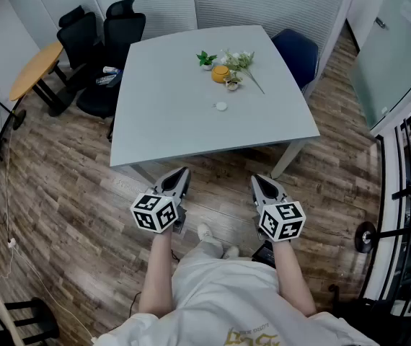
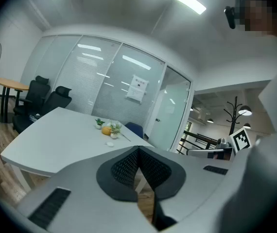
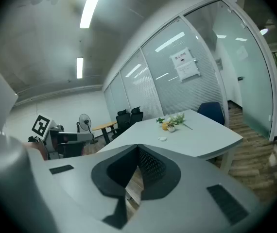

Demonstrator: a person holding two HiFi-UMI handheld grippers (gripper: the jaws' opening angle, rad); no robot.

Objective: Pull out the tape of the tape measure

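your left gripper [image 1: 183, 171] and right gripper [image 1: 255, 179]: fingers clenched, empty (both short of the surface [image 1: 177, 114]). orange object [image 1: 221, 73] well ahead of the fingers.

Person: white short-sleeved shirt [image 1: 227, 294], gold print [image 1: 252, 336] on front; pale shoe [image 1: 205, 232]. Hand-held left gripper [image 1: 182, 173] and right gripper [image 1: 257, 180]: grey wedge-shaped shells, black cross-hatched pads [image 2: 126, 168], each bearing a cube [image 1: 155, 212] of black-and-white square markers.
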